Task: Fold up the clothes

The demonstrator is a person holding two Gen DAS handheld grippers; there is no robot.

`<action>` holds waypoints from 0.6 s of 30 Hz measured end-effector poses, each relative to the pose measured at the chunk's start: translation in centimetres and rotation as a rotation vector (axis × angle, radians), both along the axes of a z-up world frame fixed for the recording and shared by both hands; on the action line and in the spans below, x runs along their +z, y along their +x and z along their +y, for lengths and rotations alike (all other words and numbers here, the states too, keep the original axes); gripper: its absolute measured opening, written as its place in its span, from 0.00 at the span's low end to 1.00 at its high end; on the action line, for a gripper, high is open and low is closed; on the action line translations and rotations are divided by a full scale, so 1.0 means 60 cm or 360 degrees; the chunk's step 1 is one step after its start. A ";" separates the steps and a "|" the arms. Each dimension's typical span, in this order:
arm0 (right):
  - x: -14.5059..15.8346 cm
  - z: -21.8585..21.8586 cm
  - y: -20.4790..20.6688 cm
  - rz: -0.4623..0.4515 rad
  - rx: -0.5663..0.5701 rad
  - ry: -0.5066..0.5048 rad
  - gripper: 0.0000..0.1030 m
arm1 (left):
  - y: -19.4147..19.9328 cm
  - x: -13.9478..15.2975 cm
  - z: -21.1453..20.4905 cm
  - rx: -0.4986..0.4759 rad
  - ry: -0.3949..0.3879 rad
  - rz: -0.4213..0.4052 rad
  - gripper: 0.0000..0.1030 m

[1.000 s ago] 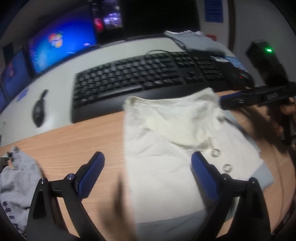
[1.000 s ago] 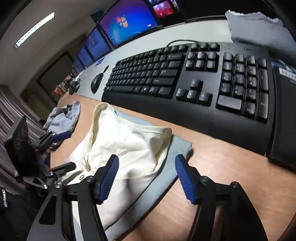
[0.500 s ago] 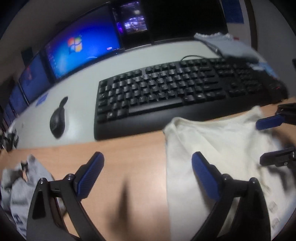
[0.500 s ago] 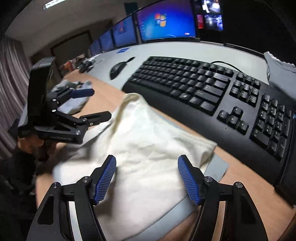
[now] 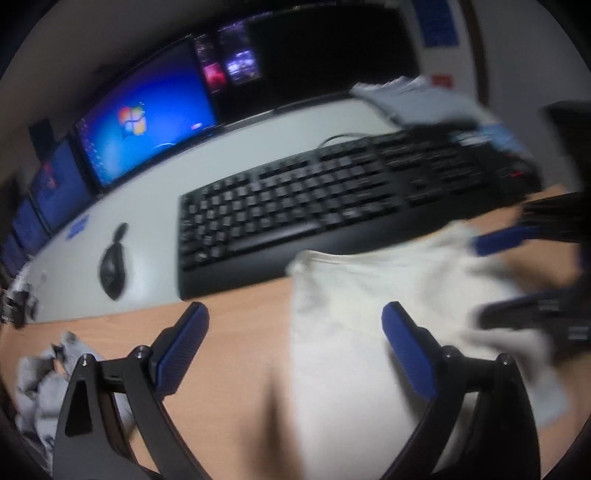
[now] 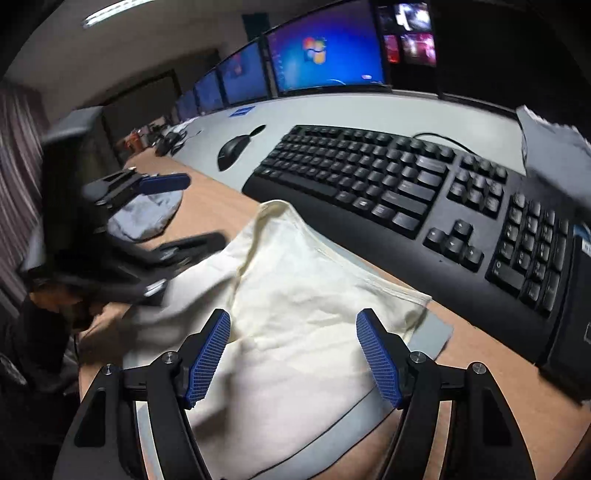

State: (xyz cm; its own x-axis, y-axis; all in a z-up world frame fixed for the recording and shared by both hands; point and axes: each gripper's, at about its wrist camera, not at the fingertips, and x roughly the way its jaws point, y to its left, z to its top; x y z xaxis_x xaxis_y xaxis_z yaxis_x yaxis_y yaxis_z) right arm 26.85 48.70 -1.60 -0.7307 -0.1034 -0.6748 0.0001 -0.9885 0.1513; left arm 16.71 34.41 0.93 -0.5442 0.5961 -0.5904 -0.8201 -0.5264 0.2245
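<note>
Surface: wooden desk (image 6: pixel 491 354), orange-brown, w/ a pale grey strip (image 6: pixel 369 110) at the back, toward 12 o'clock. Room is dim; row of monitors (image 6: pixel 325 55) w/ blue desktops runs along the far edge, more screens trailing off toward 10 o'clock in right wrist view. Ceiling light strip (image 6: pixel 110 11) at 11 o'clock.

Other stuff: black keyboard (image 6: pixel 406 192) sits across the wood/grey line, right behind the garment at 12–2 o'clock. Black mouse (image 6: pixel 231 149) just left of the keyboard on the grey strip. Crumpled grey cloth (image 5: pixel 40 387) at 8 o'clock in left wrist view, well apart from the main garment. Another grey folded item (image 5: pixel 413 99) behind the keyboard's right end, 1 o'clock. The keyboard edge nearly touches the garment's top, so little room on that side.

Task item: cream garment (image 6: pixel 295 325) lies mostly flat on the wood, centre-front of right wrist view, on top of a grey layer (image 6: pixel 432 332) that peeks out at its 3–5 o'clock edge. Long axis runs approx 11 to 5 o'clock in that view; the narrower end points at 11 o'clock toward the keyboard's left end. Some wrinkles, left part blurred.

Grippers: left gripper (image 5: pixel 295 350) spread wide, nothing between the blue pads, its right pad over the garment's left edge. Right gripper (image 6: pixel 293 358) spread too, jaws have just been opening, hovers above the cream cloth, not pinching it.
</note>
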 end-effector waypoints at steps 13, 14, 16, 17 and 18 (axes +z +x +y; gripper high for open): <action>-0.003 -0.008 0.013 -0.0111 -0.0177 0.0052 0.78 | 0.041 -0.031 -0.002 -0.0010 -0.0092 -0.0077 0.95; 0.006 -0.026 0.027 -0.0096 -0.0175 0.0076 0.78 | 0.043 -0.022 -0.015 0.0007 -0.0082 -0.0055 0.95; 0.013 -0.061 0.048 -0.0081 -0.0156 0.0118 0.80 | 0.048 -0.012 -0.046 0.0020 -0.0059 -0.0061 0.98; 0.007 -0.080 0.055 -0.0090 -0.0158 0.0138 0.83 | 0.049 -0.010 -0.060 0.0018 -0.0049 -0.0080 0.99; 0.000 -0.099 0.063 -0.0103 -0.0165 0.0159 0.84 | 0.050 -0.015 -0.068 0.0011 -0.0058 -0.0100 0.99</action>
